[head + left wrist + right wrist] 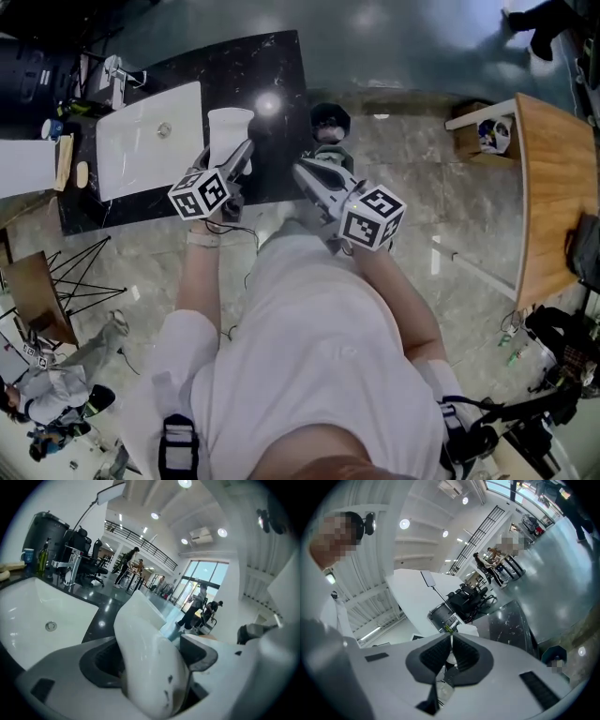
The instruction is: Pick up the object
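The object is a smooth white cup-like vessel point(229, 133) with a flared rim. It is lifted over the black counter point(277, 84), beside the sink. My left gripper point(238, 159) is shut on it. In the left gripper view the vessel point(145, 653) fills the space between the dark pads point(101, 663) and juts forward past them. My right gripper point(302, 172) hangs to the right of the vessel, off the counter's front edge and clear of it. Its jaws point(451, 641) are shut with nothing between them.
A white rectangular sink point(141, 141) with a faucet point(116, 79) is set in the counter's left half. A dark round bin point(330, 120) stands on the floor by the counter's right end. A wooden table point(553, 187) lies at far right, a folding stand point(80, 272) and a person point(47, 394) at lower left.
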Tool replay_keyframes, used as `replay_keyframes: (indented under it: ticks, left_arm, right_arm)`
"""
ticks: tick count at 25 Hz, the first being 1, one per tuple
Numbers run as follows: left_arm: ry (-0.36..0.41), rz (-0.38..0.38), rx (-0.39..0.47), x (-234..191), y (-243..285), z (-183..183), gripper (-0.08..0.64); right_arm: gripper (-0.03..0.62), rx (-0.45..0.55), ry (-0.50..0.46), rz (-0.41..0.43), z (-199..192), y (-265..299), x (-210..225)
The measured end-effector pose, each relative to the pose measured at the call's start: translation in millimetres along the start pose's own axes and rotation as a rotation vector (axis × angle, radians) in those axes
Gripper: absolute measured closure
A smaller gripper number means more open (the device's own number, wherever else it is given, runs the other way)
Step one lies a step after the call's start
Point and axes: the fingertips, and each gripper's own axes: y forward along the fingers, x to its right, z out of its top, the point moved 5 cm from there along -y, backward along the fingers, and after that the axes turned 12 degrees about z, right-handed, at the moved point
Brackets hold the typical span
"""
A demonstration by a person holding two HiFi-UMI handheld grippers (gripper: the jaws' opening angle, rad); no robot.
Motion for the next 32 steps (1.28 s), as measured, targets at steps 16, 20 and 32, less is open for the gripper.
replay_keyframes:
  ticks: [16,20,32]
  left_arm:
    - [-0.318,-0.103,0.221,-3.8,-106.2,13.6,0.169]
    - [-0.381,-0.113,0.260,-0.2,-130.8,13.9,0.170]
    - [-0.559,-0.223,0.381,3.0,-178.3,9.3,0.172]
  right_arm:
    - [0.569,-0.092,0.029,0.190,-17.3,63.4,-24.5]
    - [0.569,-0.106,0.049,0.228,-21.0,75.7,-30.4]
    - [0.569,-0.125,0.064,0.357,-33.4,104.0,-57.0]
